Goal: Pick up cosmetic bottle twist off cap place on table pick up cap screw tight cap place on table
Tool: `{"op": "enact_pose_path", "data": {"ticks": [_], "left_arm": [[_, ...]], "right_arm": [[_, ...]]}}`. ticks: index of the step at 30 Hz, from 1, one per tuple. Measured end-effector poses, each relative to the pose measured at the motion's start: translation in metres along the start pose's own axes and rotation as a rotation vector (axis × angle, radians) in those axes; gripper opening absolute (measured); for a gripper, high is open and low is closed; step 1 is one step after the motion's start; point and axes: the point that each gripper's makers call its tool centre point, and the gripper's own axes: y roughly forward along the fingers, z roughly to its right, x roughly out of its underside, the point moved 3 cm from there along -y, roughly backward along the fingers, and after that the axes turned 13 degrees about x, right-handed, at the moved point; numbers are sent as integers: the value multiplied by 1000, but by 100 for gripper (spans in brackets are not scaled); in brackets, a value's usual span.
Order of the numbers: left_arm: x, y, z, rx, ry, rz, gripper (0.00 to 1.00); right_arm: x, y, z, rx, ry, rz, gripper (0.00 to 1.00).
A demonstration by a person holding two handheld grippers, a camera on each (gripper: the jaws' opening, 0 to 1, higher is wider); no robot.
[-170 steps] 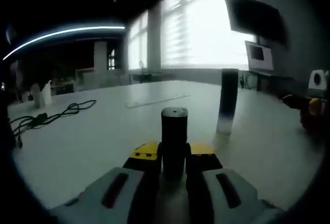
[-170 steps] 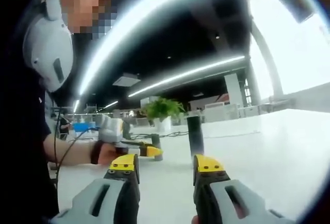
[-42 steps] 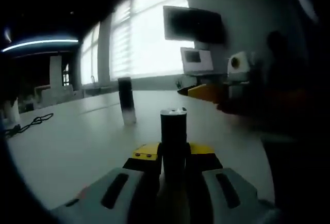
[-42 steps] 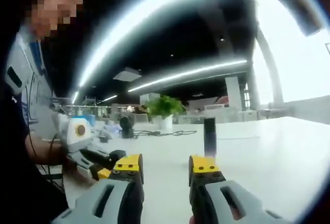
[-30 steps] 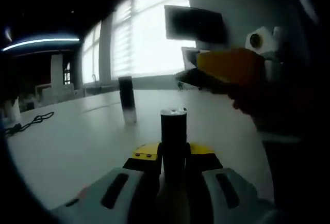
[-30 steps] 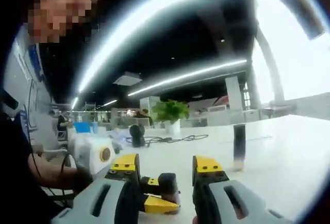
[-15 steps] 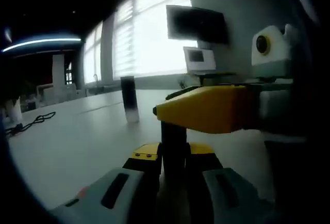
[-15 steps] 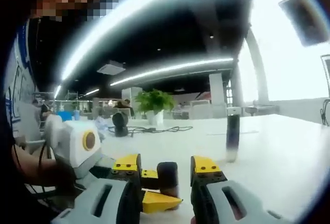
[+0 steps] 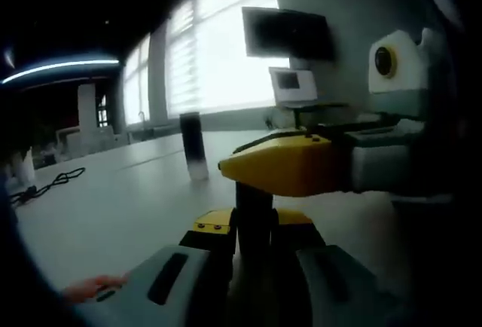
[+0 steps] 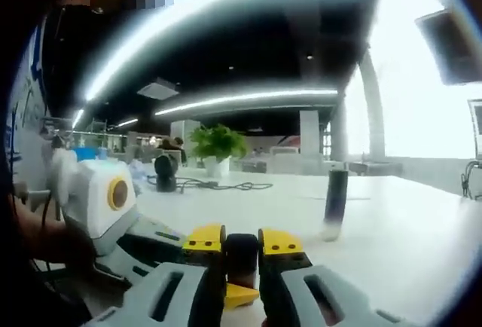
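A dark cosmetic bottle (image 9: 254, 205) stands upright between the jaws of my left gripper (image 9: 254, 220), which is shut on its body. My right gripper (image 9: 290, 164) reaches across from the right, and its yellow jaw hides the bottle's top. In the right gripper view, my right gripper (image 10: 242, 241) is shut on the dark cap (image 10: 241, 259) at the bottle's top. Below and to the left of the cap lies the left gripper (image 10: 143, 240), with a yellow fingertip (image 10: 239, 295) under the cap.
A second tall dark bottle with a pale base (image 9: 194, 146) (image 10: 334, 196) stands alone on the white table (image 9: 113, 206). Black cables (image 9: 49, 184) lie far left. A potted plant (image 10: 216, 146) and screens (image 9: 286, 35) sit at the table's far edges.
The right gripper has come in from the right, moved over the top of the held bottle and closed its jaws on the cap. The left gripper still holds the bottle.
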Motion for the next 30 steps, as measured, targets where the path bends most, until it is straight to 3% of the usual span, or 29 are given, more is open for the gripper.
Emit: {"op": "enact_pose_path", "data": {"ticks": [2,5,7,8,11,18,30], "left_arm": [[0,0,0,-1,-2,1,8],[1,3,0,-10,60,-2,8],[2,4,4,32,-57,10,8],[1,4,1,30,-68,9,8],[1,5,-1,34,0,6,8],[1,7,-6,26,41,-5,8],[1,9,-10,28,-27,11,8]], "right_arm": [[0,0,0,-1,-14,4,10],[-1,1,2,-3,-20,2,10],[-1,2,4,-7,-16,0,10],[-1,2,4,-11,-17,0,10],[-1,4,6,-14,-9,-4,10],[0,7,8,-26,1,-16,10],[1,13,9,-79,13,-17,10]]}}
